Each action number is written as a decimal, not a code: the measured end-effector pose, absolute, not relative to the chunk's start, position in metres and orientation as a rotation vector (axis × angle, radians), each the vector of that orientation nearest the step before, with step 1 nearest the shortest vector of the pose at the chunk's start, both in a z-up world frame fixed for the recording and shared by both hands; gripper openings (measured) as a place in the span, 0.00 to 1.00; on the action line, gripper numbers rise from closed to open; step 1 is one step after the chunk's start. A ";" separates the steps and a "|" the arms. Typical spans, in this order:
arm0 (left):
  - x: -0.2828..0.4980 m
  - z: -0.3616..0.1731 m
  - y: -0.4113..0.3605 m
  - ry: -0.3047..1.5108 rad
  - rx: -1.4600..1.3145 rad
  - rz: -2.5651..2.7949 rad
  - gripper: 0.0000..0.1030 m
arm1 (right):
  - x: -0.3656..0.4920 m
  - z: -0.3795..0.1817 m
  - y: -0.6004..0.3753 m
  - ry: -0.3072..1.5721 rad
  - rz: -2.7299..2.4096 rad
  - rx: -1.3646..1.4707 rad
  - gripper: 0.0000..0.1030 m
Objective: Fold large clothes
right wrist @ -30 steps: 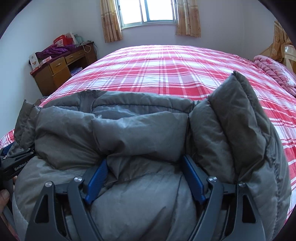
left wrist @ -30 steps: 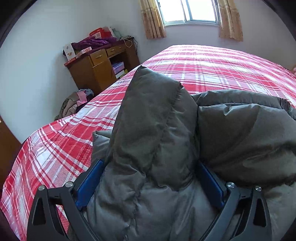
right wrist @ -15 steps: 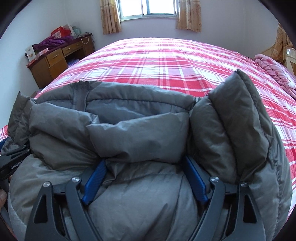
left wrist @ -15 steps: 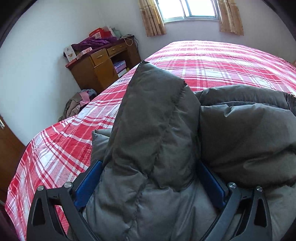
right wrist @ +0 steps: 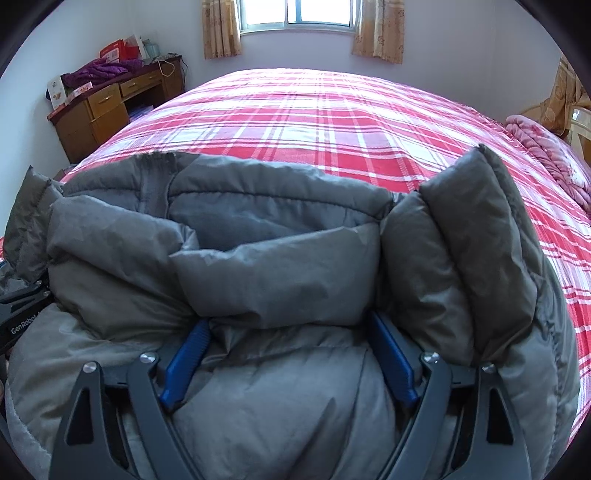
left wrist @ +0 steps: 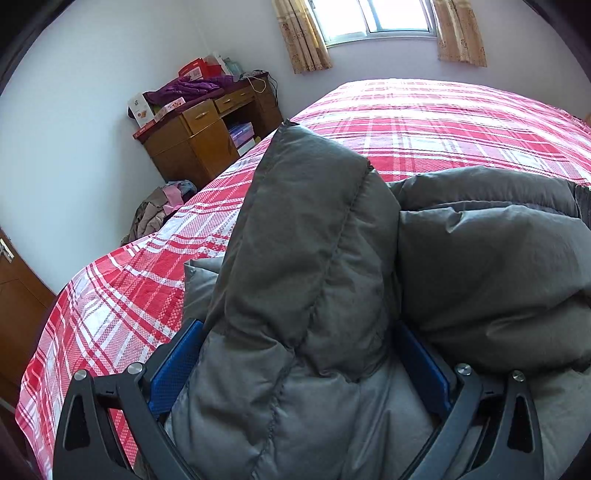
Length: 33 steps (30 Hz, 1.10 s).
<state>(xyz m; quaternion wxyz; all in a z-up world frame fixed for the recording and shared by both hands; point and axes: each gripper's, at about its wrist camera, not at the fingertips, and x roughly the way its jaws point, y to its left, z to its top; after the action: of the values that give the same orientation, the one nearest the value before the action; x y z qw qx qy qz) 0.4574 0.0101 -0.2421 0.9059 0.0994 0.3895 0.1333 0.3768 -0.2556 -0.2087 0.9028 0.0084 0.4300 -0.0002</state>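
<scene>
A large grey puffer jacket (left wrist: pixel 369 280) lies bunched at the near end of a bed with a red plaid cover (left wrist: pixel 424 118). My left gripper (left wrist: pixel 295 354) is shut on a thick fold at the jacket's left side, which stands up between the blue pads (left wrist: pixel 173 365). My right gripper (right wrist: pixel 288 350) is shut on a thick fold of the same jacket (right wrist: pixel 258 266), a padded flap standing to its right. The left gripper's body (right wrist: pixel 22 317) shows at the left edge of the right wrist view. Both fingertip pairs are mostly buried in fabric.
A wooden desk (left wrist: pixel 199 140) with purple clothing and boxes stands at the far left wall. A pile of clothes (left wrist: pixel 159 210) lies on the floor beside the bed. A pink blanket (right wrist: pixel 546 155) lies at the bed's right. A curtained window (right wrist: pixel 299 18) is at the far wall.
Both grippers have lifted and moved forward a little with the jacket held, so more of the bed and the floor at its left shows. The grips have not changed.
</scene>
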 end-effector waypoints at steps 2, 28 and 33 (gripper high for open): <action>0.457 -0.242 0.009 0.804 0.205 0.276 0.99 | 0.376 -0.209 -0.255 0.889 -0.004 0.013 0.84; 0.439 -0.231 -0.021 0.784 0.169 0.168 0.99 | 0.388 -0.207 -0.210 0.901 -0.088 -0.048 0.91; 0.437 -0.223 -0.012 0.828 0.186 0.147 0.99 | 0.390 -0.205 -0.211 0.915 -0.078 -0.047 0.91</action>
<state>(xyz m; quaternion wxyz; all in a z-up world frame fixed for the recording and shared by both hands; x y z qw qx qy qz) 0.4369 -0.0116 -0.2229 0.9087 0.0900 0.4014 0.0713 0.3904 -0.2109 -0.2050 0.8962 -0.0225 0.4414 -0.0378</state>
